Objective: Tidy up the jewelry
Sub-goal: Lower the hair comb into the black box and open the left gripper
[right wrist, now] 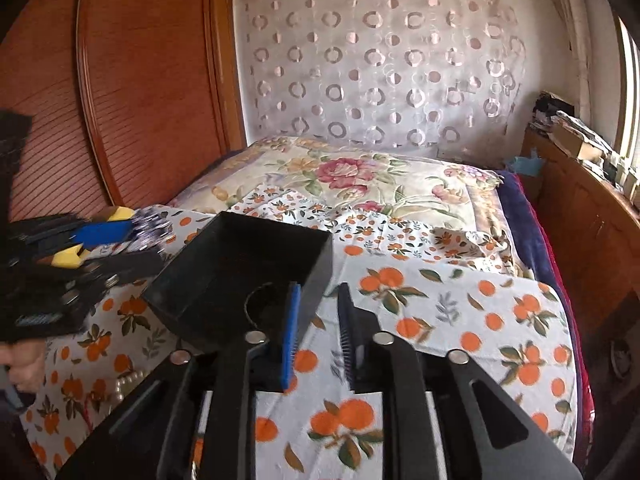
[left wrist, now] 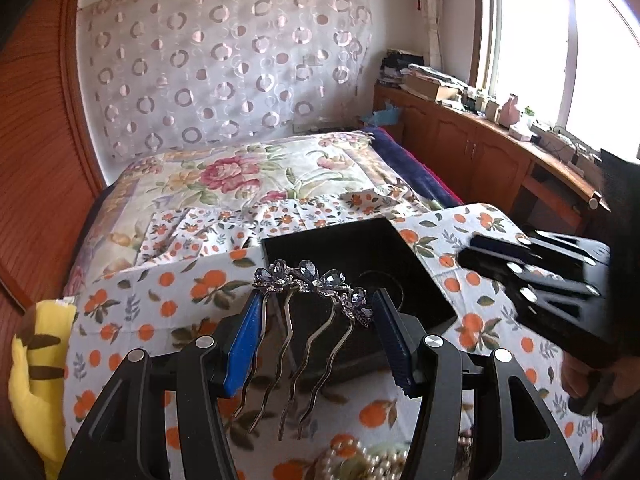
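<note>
Left hand-held gripper [left wrist: 316, 316], bottom centre, is pinching the hair comb [left wrist: 310, 300] across its jewelled top, prongs hanging toward the camera, likely for dropping into the black box [left wrist: 352, 248] just behind. Right hand-held gripper [right wrist: 318, 322] is sitting slightly spread, empty, at the box's right wall.

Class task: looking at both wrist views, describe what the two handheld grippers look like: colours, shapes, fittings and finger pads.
Both are matte black. The left gripper has angular linkage arms with triangular cut-outs, round silver pivot pins, and flat blue pads on its fingers, the right one ridged. The right gripper is built the same: black linkages, silver pins, a blue pad and a dark ridged one. No cables or sleeves are visible.
</note>
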A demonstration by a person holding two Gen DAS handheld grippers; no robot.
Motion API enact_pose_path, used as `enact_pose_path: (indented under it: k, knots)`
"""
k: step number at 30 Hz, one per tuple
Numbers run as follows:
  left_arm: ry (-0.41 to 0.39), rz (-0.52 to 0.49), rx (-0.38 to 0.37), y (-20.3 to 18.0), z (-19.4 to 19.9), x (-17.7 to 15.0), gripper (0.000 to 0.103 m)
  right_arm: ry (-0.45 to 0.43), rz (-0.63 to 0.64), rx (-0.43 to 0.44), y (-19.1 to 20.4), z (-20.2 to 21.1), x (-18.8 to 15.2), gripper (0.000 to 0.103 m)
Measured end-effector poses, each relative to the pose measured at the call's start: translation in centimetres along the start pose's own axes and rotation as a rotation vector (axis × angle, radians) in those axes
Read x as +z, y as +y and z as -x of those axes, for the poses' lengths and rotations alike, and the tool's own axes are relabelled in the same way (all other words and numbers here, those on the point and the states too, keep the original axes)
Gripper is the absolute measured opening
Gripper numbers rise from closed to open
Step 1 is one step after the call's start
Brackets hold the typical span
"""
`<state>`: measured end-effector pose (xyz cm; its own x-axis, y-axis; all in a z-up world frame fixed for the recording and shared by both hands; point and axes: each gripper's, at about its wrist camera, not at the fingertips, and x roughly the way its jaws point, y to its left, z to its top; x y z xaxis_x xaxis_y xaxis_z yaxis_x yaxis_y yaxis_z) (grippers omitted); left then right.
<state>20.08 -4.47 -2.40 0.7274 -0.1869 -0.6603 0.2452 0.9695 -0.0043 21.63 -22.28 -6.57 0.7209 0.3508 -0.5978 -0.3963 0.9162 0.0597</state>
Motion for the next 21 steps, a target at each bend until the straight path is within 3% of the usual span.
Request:
enact_pose_path:
  k: [11, 21]
  knots:
    - [0.049, -0.024, 0.004, -1.8, -3.8, 1.7, 0.053, -0.003, -0.046, 0.006, -1.9, 2.2, -3.6, 0.022]
    - [0.022, -0.045, 0.018, -2.3, -3.3, 2.8, 0.061, -0.015, -0.037, -0.003, -1.8, 3.2, -4.5, 0.022]
